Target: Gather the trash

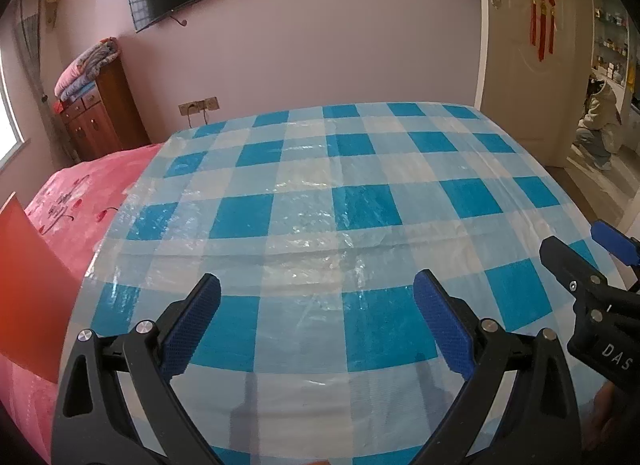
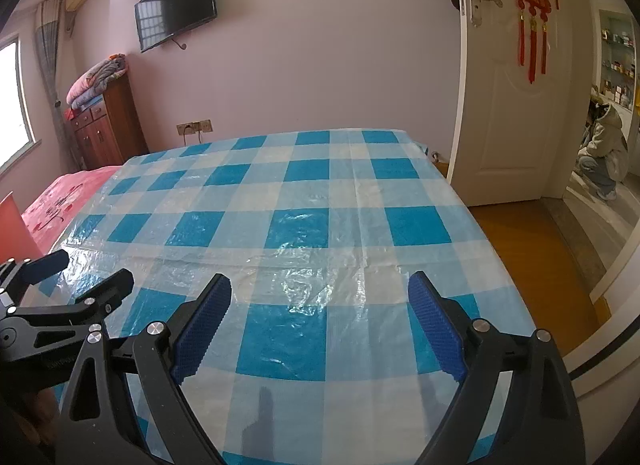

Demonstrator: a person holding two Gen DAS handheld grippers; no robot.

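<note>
No trash anywhere that I can spot, honestly. The table (image 1: 320, 193) fills the middle of both views, covered in a blue-and-white checked plastic cloth (image 2: 304, 225), and it's just wrinkles and glare on there. So either the pickup is finished or nothing is laid out yet; can't tell which, and there's no bin in sight either.

The left gripper (image 1: 316, 321) sits bottom centre of its view, jaws spread wide, nothing between them. Same with the right gripper (image 2: 320, 321): gaping, empty, hanging over the near edge of the cloth.

What differs: the left view gets more of the pink bedspread (image 1: 80, 201) and a red sheet (image 1: 28, 285) at the left edge. The right view shows the orange floor (image 2: 532, 249) beside the table. Both catch a person (image 2: 604, 153) crouching past the open door (image 2: 508, 105).
</note>
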